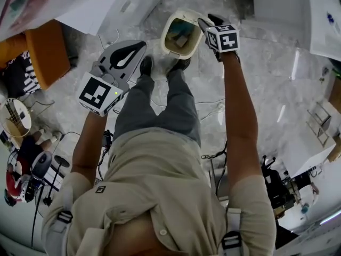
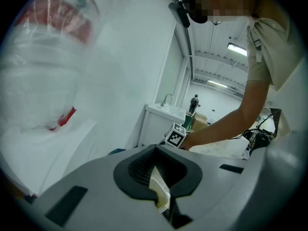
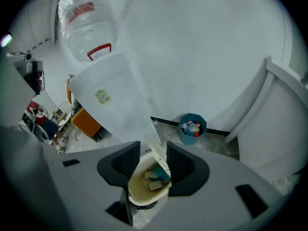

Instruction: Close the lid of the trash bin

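The cream trash bin [image 1: 169,36] stands open on the floor just beyond the person's shoes, with rubbish inside. In the right gripper view its lid [image 3: 156,154] stands upright and edge-on over the bin [image 3: 144,196]. My right gripper [image 1: 209,21] hangs over the bin's right rim. Its jaws are open [image 3: 153,165], with the lid showing in the gap and neither pad pressing on it. My left gripper [image 1: 139,47] is left of the bin and apart from it. Its tips look closed together [image 2: 155,150] on nothing. A cream strip shows through the hollow between its pads.
A white water dispenser [image 3: 115,100] with a bottle on top rises behind the bin. A small blue bin [image 3: 192,127] holding bottles sits by the wall. An orange seat [image 1: 50,52] is at the left, white cabinets [image 1: 117,4] are at the back, and cables [image 1: 213,108] lie on the floor.
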Demonstrator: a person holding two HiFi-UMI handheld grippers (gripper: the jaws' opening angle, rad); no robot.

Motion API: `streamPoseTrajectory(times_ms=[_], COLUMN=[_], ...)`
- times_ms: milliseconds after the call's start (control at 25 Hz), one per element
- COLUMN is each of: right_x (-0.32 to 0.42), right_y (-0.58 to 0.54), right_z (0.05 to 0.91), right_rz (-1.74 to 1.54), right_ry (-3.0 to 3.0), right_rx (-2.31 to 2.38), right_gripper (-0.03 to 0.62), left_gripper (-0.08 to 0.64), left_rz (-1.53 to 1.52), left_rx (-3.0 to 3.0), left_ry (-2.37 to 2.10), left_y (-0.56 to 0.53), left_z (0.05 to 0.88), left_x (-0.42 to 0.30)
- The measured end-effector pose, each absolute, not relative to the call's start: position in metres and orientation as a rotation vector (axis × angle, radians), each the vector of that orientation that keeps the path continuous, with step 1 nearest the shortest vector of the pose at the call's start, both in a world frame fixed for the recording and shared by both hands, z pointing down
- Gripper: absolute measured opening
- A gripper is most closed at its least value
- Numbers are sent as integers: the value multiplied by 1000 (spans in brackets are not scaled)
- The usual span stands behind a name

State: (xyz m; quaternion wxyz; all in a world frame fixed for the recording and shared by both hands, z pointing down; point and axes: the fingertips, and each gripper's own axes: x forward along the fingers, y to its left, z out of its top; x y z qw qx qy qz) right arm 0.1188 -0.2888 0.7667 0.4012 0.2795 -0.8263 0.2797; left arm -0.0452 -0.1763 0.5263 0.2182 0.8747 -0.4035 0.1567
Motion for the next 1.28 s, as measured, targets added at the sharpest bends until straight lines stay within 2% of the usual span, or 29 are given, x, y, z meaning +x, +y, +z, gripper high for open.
streamPoseTrajectory(times_ms=[520, 800, 1280], right_x=[117, 104, 102], right_y=[-266, -277, -289], right_z=[826, 809, 843], right_rz=[726, 630, 631], right_ry=[-2014, -2041, -2001], right_rx=[612, 669, 620], right_gripper=[164, 182, 198], left_gripper=[14, 14, 14], left_rz=[489, 493, 465], left_rx=[2320, 2317, 2321], left_ry=[-1078, -1063, -1078], left_y=[-174, -173, -172], left_z=[564, 572, 586], left_x=[-49, -53, -63])
